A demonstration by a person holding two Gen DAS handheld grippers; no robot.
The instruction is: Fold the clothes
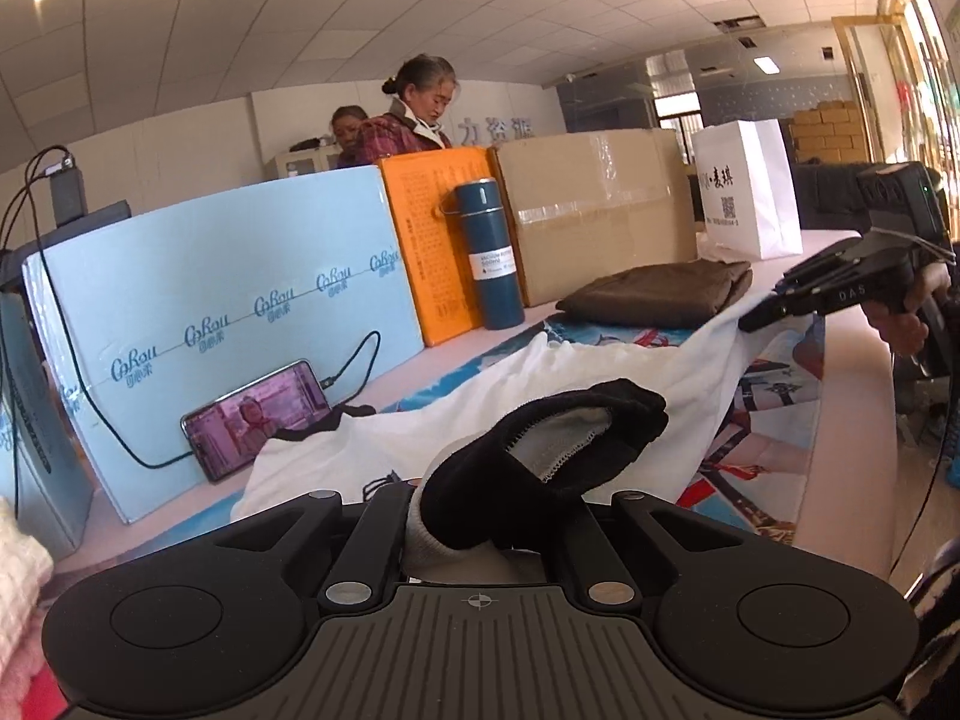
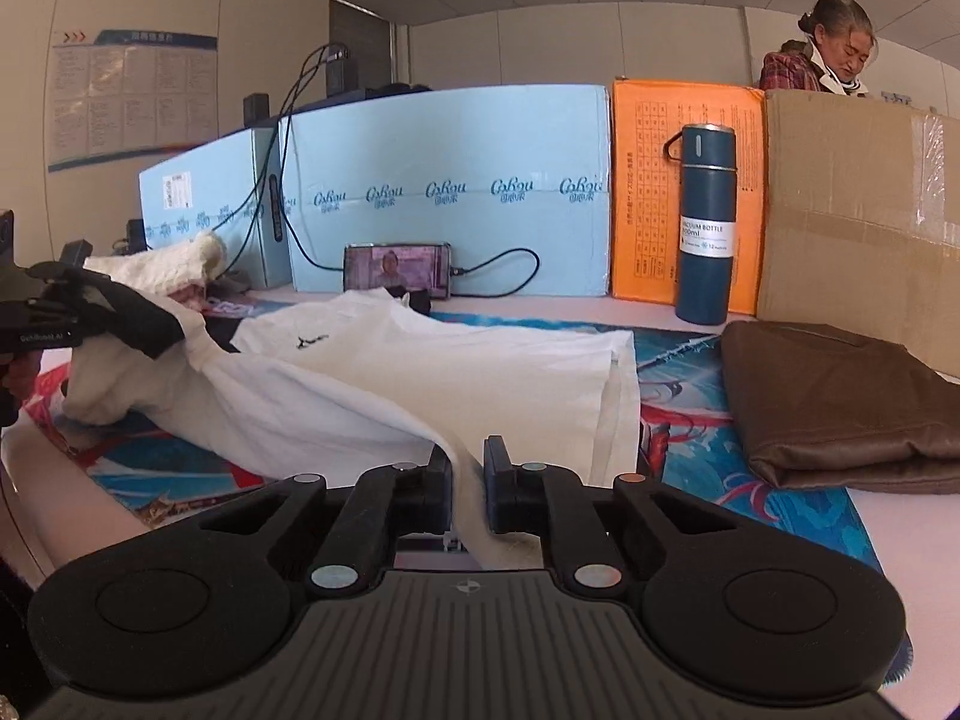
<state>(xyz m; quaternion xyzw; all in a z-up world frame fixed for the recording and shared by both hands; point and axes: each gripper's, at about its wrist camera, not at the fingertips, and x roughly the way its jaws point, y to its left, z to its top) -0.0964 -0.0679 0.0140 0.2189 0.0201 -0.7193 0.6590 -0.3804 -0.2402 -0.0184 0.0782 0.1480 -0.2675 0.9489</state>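
Observation:
A white shirt [image 1: 420, 420] [image 2: 420, 372] with black sleeve cuffs lies spread over a colourful printed mat [image 2: 720, 456]. My left gripper [image 1: 480, 516] is shut on one black cuff [image 1: 540, 438], and the bunched cloth hides its fingertips. The right wrist view shows that gripper [image 2: 120, 312] at the far left, lifting the cuff off the table. My right gripper [image 2: 467, 480] is shut on the shirt's white hem, with the fabric pinched between its pads. In the left wrist view it [image 1: 762, 315] pulls the hem taut at the right.
A folded brown garment [image 2: 840, 408] lies on the right. Along the back stand blue foam boards [image 2: 450, 192], an orange box [image 2: 648, 192], a blue flask [image 2: 705, 222], a cardboard box [image 2: 858, 210] and a charging phone [image 2: 396, 270]. Loose clothes [image 2: 162, 264] are piled left. A person [image 2: 834, 54] stands behind.

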